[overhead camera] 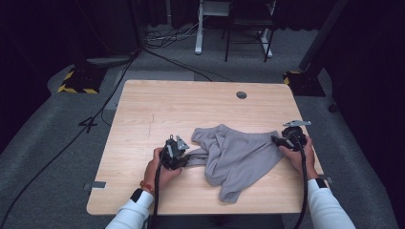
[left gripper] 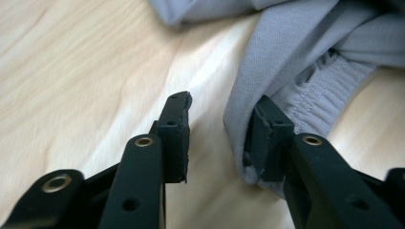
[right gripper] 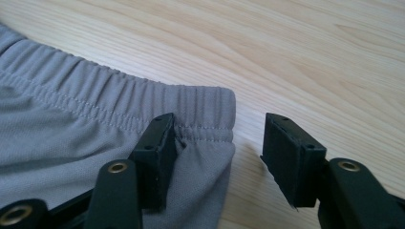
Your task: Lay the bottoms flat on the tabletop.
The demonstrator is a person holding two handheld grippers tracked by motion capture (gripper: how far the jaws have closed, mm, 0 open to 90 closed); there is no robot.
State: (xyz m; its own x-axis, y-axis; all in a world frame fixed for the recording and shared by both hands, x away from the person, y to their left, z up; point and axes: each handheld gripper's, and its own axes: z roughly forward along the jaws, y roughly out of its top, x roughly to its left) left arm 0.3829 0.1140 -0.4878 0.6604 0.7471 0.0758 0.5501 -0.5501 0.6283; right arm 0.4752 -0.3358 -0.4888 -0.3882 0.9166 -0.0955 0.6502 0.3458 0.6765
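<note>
Gripping next: L gripper [left gripper: 217,138] & R gripper [right gripper: 217,160] fingers part-open, holding nothing; straddle shorts [overhead camera: 239,155] waistband at 3 & 9 o'clock, then close.

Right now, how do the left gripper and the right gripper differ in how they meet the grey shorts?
The left gripper has one finger tucked into a fold of the grey shorts near the elastic; the right gripper has one finger lying on top of the waistband corner. The left works at the crumpled end, the right at a flat end. Both stand open, nothing pinched, over the wooden table.
</note>
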